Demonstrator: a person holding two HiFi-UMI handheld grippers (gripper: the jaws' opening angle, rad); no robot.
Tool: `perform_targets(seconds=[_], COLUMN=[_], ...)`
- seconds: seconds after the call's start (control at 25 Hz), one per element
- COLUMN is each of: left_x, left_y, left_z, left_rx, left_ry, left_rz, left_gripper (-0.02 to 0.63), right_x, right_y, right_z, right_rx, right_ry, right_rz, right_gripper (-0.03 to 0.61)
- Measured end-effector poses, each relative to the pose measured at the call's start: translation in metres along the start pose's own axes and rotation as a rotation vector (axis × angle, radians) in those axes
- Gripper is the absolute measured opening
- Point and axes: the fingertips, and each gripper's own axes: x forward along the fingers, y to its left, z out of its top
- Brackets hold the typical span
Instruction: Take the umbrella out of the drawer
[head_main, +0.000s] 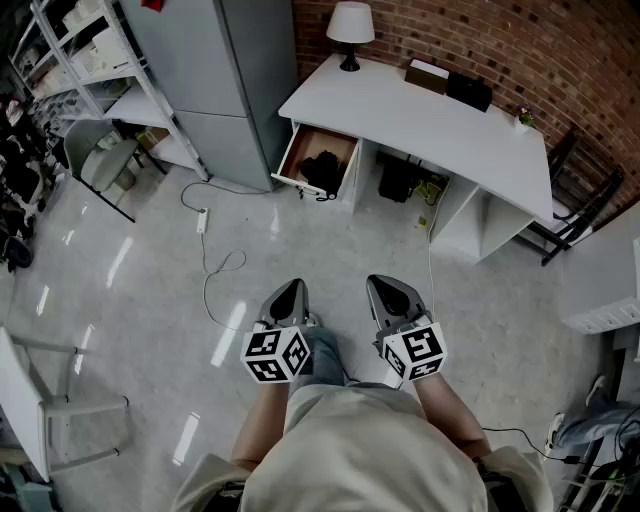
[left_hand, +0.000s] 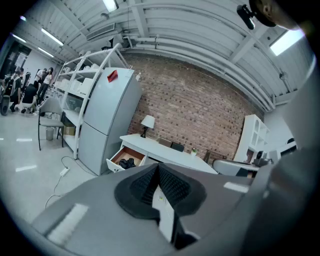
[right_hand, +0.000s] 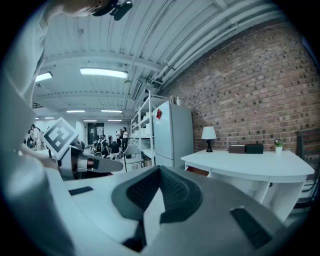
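A black folded umbrella (head_main: 322, 168) lies in the pulled-out wooden drawer (head_main: 292, 152) at the left end of the white desk (head_main: 440, 125). That drawer (left_hand: 120, 156) with the dark umbrella (left_hand: 127, 162) inside also shows in the left gripper view. My left gripper (head_main: 291, 292) and right gripper (head_main: 383, 289) hang side by side over the floor, well short of the desk. Both are shut with nothing between their jaws. In their own views the left gripper (left_hand: 158, 166) and right gripper (right_hand: 159, 170) show pads pressed together.
A grey fridge (head_main: 232, 80) stands left of the desk, with white shelving (head_main: 90, 60) beyond it. A lamp (head_main: 350, 28) and dark boxes (head_main: 468, 90) sit on the desk. A cable with a power strip (head_main: 202, 220) trails on the floor. A chair (head_main: 105, 165) stands at left.
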Motion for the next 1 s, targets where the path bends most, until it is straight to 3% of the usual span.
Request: perform_targets(seconds=[0.16,0.36,0.68,0.88,1.0], left_x=[-0.046,-0.082,-0.096,-0.096,-0.096], left_y=[-0.037,-0.056,-0.065,-0.075,-0.081], left_z=[-0.033,-0.045,-0.054,-0.053,-0.051], left_rx=[0.051,0.062,0.072,0.08,0.053], left_ry=[0.02,0.009,0.006,-0.002,-0.013], left_rz=[-0.028,-0.028,-0.011,-0.045,-0.061], left_gripper=[0.012,0.014,0.014,0.014,0.071], right_x=[-0.057,-0.095,-0.114,-0.118,-0.12], right_y=[0.018,0.03,0.034,0.036,0.036], right_z=[-0.016,-0.017,-0.02,-0.027,-0.025], right_rx=[0.002,0.008,-0.009,0.026,0.034], right_ry=[0.003,-0.012,-0.013,-0.014,-0.018], right_rz=[-0.003,0.002,0.012,0.038,0.055], right_gripper=[0.0,0.0,0.0,0.0,0.0])
